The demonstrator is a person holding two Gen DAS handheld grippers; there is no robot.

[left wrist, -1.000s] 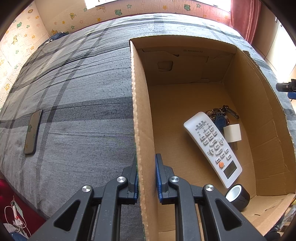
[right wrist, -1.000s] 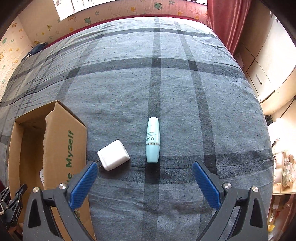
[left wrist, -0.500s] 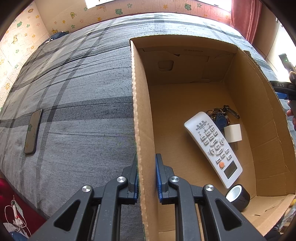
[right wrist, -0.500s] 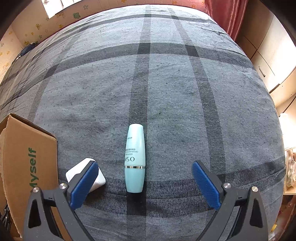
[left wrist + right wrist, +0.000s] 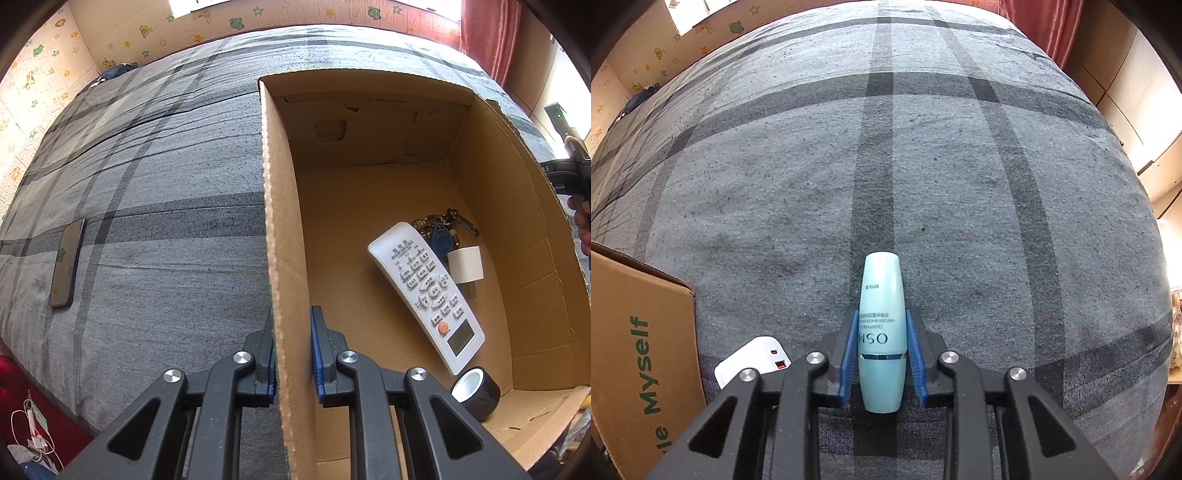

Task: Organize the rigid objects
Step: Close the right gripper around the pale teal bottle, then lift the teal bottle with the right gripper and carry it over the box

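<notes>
Down onto the bed (image 5: 960, 166) the right gripper (image 5: 882, 354) has come since a second ago, and its jaws have just been closing, with the pale teal bottle (image 5: 882, 332) between them. Its blue pads now sit against the bottle's sides, though from this angle I can't be sure how firmly they press. The bottle lies lengthwise on the grey checked cover, cap end toward the gripper.

Taking the cardboard box (image 5: 491, 206) as the landmark: well off to its left a dark phone (image 5: 66, 262) lies flat on the cover. On the box's left wall the left gripper (image 5: 293, 354) is clamped, one pad outside and one inside, just as it was before. Inside the box, toward its right side, lie a white remote control (image 5: 428, 291), a bunch of keys (image 5: 443, 229) behind it, a white plug adapter (image 5: 465, 264) touching the remote's right edge, and a black roll of tape (image 5: 476, 393) in the near corner. Just right of the box sits a white charger (image 5: 753, 362), and right of that the bottle in the right gripper.
</notes>
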